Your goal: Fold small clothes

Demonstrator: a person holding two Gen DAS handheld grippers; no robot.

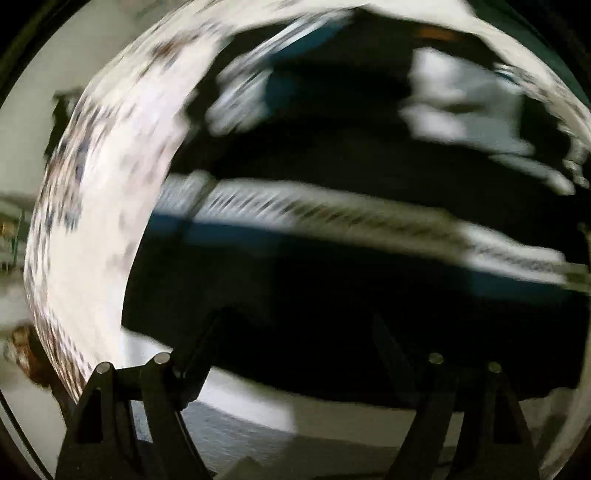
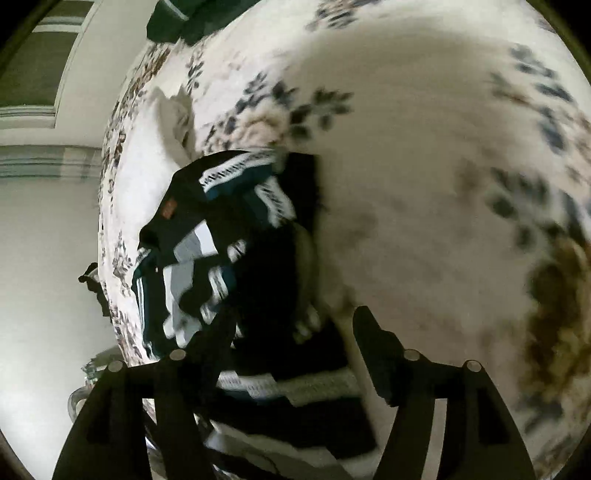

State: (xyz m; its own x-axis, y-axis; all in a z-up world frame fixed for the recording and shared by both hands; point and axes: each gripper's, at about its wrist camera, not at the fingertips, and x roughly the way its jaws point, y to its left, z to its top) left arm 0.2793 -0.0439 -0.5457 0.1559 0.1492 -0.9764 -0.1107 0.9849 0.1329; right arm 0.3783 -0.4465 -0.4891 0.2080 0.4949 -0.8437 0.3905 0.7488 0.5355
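Observation:
In the left wrist view, heavily blurred, a dark garment [image 1: 332,288] with a white patterned band and a teal stripe lies spread below my left gripper [image 1: 299,332]. Its jaws stand wide apart over the dark cloth with nothing pinched. In the right wrist view, a heap of dark clothes [image 2: 207,240] with white and teal stripes and a small orange label lies on the flowered bedspread [image 2: 424,166]. My right gripper [image 2: 295,328] is open above the heap's near end. Its left finger hangs over dark cloth and its right finger over the bedspread.
The white bedspread with blue and brown flowers [image 1: 96,221] curves along the left of the left wrist view, with pale floor [image 1: 22,129] beyond its edge. Pale floor and wall [image 2: 48,240] lie left of the bed. Another dark green cloth [image 2: 177,18] lies at the far edge.

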